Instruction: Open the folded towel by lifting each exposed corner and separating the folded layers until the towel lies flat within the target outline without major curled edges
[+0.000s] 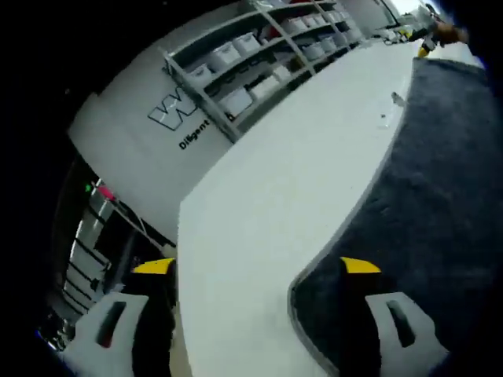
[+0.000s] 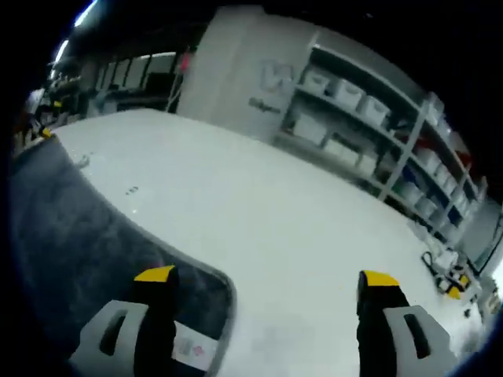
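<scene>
Left gripper view: dark grey towel (image 1: 440,204) fills the right side of the frame, lying on a white table (image 1: 291,196). One rounded towel corner sits low centre, just inside the right jaw. Left gripper (image 1: 259,271) jaws wide apart, nothing between them but table and towel edge. Shelving with white bins (image 1: 259,55) in the upper part of the frame.

Right gripper view: same towel (image 2: 71,236) occupies the left and lower left; its rounded corner lies beside the left jaw, a small white label (image 2: 192,345) near that corner. Right gripper (image 2: 267,276) also spread wide, empty, over bare table (image 2: 299,228). Small yellow-and-black items (image 2: 448,279) at right edge, well apart.

Target outline not discernible. Cannot tell how many layers are at either corner; the towel looks largely spread.

Judgement: step in hand is taking the two near corners. To do well, bring each jaw pair down straddling only the top layer at the rounded corner, close on the hem rather than the pile, lift low, and draw the corners apart evenly so the edge does not curl.
</scene>
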### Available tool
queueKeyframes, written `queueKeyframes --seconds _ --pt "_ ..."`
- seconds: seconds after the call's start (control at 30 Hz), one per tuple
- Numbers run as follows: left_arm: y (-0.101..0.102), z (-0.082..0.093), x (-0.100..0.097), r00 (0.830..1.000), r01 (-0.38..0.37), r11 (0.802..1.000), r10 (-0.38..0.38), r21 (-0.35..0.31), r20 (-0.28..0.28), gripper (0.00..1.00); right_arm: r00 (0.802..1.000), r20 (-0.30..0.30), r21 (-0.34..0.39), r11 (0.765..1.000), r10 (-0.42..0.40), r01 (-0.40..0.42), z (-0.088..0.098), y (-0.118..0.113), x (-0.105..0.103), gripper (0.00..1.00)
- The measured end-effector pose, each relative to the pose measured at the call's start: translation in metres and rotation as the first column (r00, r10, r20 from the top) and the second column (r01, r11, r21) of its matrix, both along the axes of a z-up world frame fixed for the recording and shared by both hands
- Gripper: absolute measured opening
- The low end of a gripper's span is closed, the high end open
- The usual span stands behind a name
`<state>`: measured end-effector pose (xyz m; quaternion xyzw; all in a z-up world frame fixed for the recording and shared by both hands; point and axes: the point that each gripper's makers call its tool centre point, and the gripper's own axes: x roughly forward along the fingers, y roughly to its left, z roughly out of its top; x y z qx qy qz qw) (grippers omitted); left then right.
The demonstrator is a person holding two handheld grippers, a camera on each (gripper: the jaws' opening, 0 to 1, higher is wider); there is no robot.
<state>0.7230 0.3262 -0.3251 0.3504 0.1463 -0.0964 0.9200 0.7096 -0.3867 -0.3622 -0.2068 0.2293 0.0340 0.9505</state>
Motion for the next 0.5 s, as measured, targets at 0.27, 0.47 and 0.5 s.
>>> queueKeyframes --seconds 0.27,0.47,0.5 --pt "-0.039 0.062 -0.028 0.997 0.075 0.945 -0.063 -0.318 0.045 1.00 0.968 0.252 0.019 1.000 0.016 -0.022 0.081 0.001 -0.019 1.00" --pt "-0.038 0.070 -0.055 0.999 0.040 0.977 -0.036 -0.211 0.026 1.00 0.975 0.220 0.033 0.999 0.018 -0.026 0.097 0.008 -0.051 1.00" --pt "-0.038 0.072 -0.060 0.999 0.040 0.975 -0.036 -0.220 0.021 1.00 0.975 0.223 0.047 0.999 0.016 -0.027 0.100 0.009 -0.056 1.00"
